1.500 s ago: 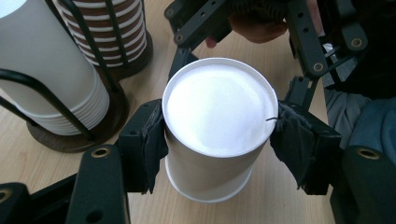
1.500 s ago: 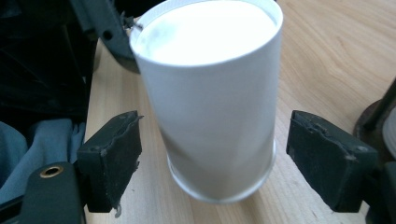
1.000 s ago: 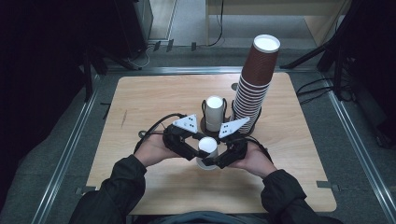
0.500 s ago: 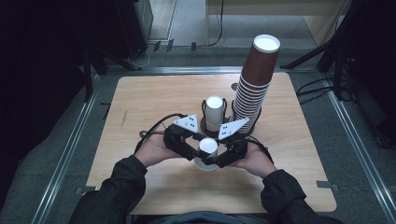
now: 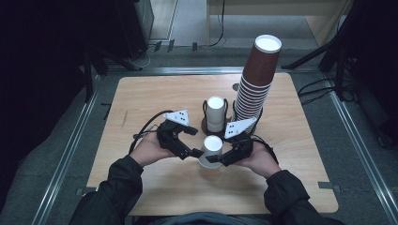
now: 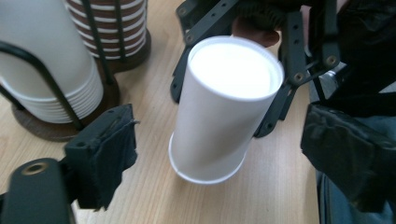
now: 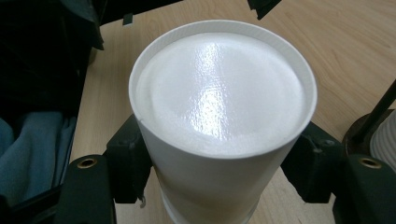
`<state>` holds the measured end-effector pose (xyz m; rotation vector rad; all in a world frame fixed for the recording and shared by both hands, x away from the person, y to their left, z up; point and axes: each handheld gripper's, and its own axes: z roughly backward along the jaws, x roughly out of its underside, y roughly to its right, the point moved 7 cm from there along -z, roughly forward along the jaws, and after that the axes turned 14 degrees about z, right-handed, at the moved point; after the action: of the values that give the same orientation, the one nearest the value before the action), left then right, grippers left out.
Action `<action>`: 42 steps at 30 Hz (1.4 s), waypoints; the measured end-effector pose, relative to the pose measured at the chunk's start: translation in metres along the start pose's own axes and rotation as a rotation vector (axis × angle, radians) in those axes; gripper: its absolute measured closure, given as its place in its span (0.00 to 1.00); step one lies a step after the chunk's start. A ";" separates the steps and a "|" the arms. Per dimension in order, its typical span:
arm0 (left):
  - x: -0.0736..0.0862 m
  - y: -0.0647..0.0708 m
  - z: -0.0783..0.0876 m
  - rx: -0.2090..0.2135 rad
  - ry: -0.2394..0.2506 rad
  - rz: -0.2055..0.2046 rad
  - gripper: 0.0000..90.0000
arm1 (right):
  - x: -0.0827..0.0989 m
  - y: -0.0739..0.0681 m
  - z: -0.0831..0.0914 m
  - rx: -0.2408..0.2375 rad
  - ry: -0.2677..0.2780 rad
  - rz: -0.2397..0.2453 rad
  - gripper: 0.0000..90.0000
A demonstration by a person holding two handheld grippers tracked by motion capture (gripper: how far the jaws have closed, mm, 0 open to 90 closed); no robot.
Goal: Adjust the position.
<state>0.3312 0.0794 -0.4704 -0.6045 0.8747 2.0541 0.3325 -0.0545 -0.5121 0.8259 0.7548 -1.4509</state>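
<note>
The wooden surface [image 5: 155, 98] carries two cup holders: a tall brown paper-cup stack [image 5: 256, 79] and a shorter white cup stack [image 5: 215, 112]. One single white cup [image 5: 212, 151] stands upside down in front of them, near the person's edge. The right tool [image 5: 220, 158] pinches this cup, pads pressed on both sides of its wall. The left tool [image 5: 193, 153] has just been opening; its jaws now stand spread, the cup clear of both. This looks like a handover step: next, the right tool probably carries the cup alone, keeping it level.
</note>
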 end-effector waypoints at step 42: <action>0.030 -0.001 -0.043 0.083 -0.078 0.022 0.08 | -0.025 -0.010 0.004 -0.037 0.242 -0.013 0.37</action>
<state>0.3200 0.0626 -0.5188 -0.4692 0.9194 2.0360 0.3219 -0.0442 -0.4885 0.9807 0.9680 -1.3583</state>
